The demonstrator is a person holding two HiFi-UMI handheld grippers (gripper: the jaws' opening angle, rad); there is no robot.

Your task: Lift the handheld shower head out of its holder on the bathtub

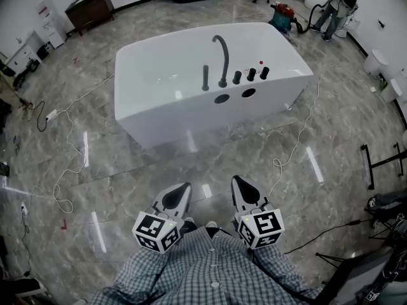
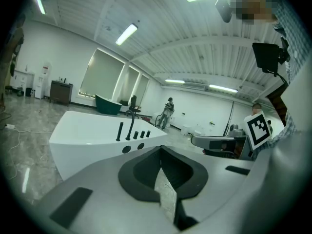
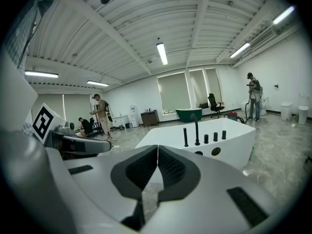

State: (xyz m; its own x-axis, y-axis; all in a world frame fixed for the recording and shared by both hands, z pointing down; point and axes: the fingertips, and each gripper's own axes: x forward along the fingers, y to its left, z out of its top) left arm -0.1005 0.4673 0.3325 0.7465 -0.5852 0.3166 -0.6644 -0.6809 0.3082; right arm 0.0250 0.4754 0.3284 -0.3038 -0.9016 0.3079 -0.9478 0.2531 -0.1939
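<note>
Well short of the white bathtub (image 1: 159,110), left gripper (image 1: 183,188) and right gripper (image 1: 237,181) point forward side by side, jaws closed, empty.

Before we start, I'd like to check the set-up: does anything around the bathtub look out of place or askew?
Loose white cables snake over the grey marble floor on both sides of the white bathtub, where feet could catch. The black handheld shower head stands upright in its holder.
</note>
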